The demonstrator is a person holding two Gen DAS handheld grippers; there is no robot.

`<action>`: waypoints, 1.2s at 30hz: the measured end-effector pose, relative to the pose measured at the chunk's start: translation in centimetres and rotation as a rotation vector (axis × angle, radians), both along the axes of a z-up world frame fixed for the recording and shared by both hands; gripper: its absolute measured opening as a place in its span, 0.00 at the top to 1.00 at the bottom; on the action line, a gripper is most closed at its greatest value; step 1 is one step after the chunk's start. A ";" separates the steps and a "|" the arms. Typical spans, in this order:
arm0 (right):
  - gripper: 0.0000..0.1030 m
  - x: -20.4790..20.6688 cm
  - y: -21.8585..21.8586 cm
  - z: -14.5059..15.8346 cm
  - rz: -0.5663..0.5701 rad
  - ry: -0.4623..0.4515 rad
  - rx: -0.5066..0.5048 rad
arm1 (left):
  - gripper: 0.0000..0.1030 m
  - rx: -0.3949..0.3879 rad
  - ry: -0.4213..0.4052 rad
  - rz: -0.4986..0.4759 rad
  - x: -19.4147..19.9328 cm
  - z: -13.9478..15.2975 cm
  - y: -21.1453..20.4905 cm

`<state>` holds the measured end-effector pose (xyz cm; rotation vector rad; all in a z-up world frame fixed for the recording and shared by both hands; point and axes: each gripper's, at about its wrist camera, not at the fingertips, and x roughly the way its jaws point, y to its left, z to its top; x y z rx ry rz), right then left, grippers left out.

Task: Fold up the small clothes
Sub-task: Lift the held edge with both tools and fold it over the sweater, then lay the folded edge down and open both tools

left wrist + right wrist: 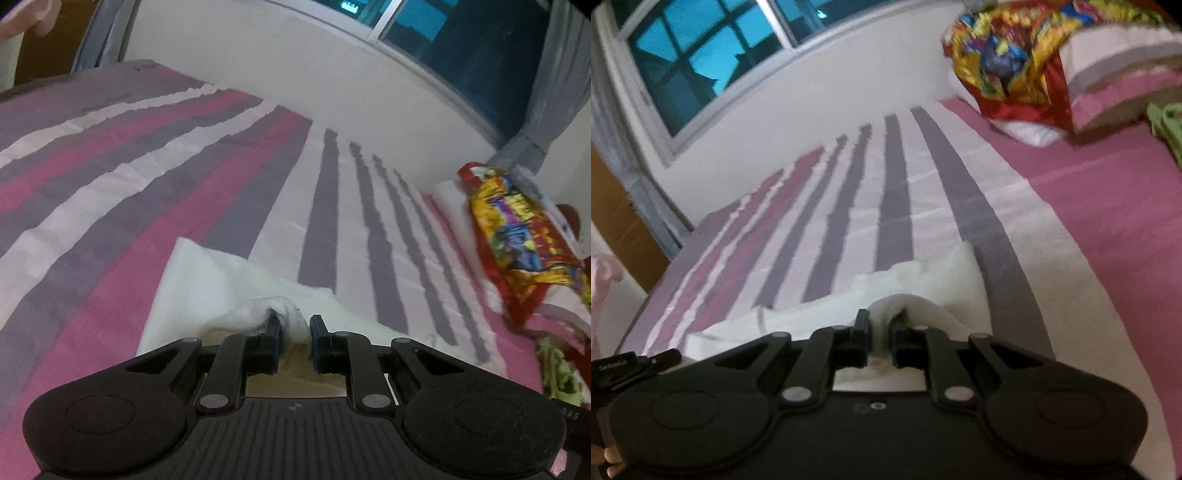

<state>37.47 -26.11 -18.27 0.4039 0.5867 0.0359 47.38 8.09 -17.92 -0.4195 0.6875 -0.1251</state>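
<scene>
A small white cloth [207, 284] lies on the striped bed sheet [110, 177], low in the left wrist view. My left gripper [294, 325] is shut on a bunched edge of this cloth. In the right wrist view the same white cloth [923, 280] lies just ahead of the fingers. My right gripper [881, 325] is shut on a raised fold of it. Both grippers hold the cloth close to the sheet. The part of the cloth under the gripper bodies is hidden.
The bed sheet [1108, 229] has pink, grey and white stripes. A colourful red and yellow fabric bundle [517, 236] lies at the right; it also shows in the right wrist view [1008, 62] on a pillow. A white wall and a window [701, 62] stand behind the bed.
</scene>
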 end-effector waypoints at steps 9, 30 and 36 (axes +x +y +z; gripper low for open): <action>0.88 5.9 -0.8 -2.4 -0.030 0.099 0.019 | 0.84 0.016 0.122 0.027 5.2 -1.6 -0.8; 0.55 3.9 3.1 -0.4 0.094 0.019 -0.274 | 0.02 0.168 0.075 -0.079 0.8 -1.0 -1.8; 0.55 5.9 2.5 -3.3 0.038 0.109 -0.356 | 0.02 0.240 0.115 -0.053 -0.9 -4.3 -1.2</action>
